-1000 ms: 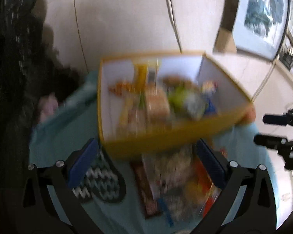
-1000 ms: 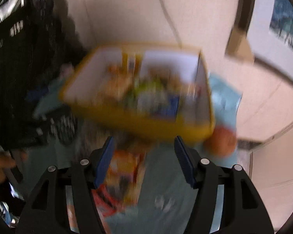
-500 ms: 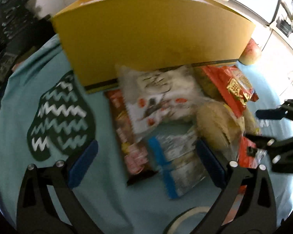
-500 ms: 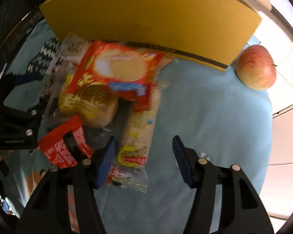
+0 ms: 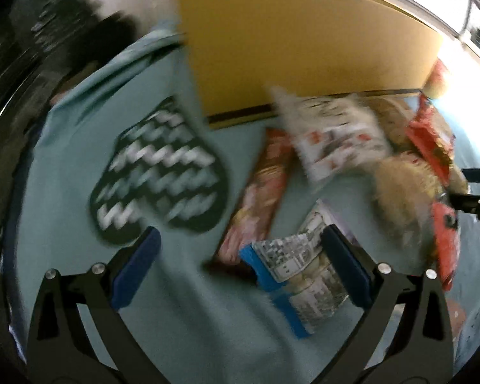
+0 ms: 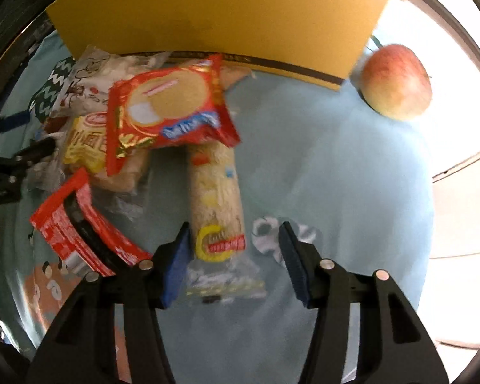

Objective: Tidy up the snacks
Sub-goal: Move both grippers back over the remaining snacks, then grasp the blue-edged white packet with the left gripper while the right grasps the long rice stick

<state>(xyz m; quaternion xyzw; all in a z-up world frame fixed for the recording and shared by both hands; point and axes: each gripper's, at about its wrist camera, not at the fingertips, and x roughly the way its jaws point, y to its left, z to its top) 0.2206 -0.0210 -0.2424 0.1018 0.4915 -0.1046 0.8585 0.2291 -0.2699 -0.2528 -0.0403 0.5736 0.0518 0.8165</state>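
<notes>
- My right gripper (image 6: 233, 256) jaws are closing round the long snack packet (image 6: 216, 201) — not yet pinching; centre it first.
- My left gripper (image 5: 240, 268) jaws stand spread over the blue-edged packet (image 5: 299, 272) — keep low.

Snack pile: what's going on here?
A person holds a gripper in each hand over a pile of snacks on a teal cloth, in front of a yellow box. The right gripper is closing around a long pale packet, which lies between its jaws, not yet pinched. The left gripper is open above a blue-edged packet. An apple sits beside the box. Nothing is lifted yet.
</notes>
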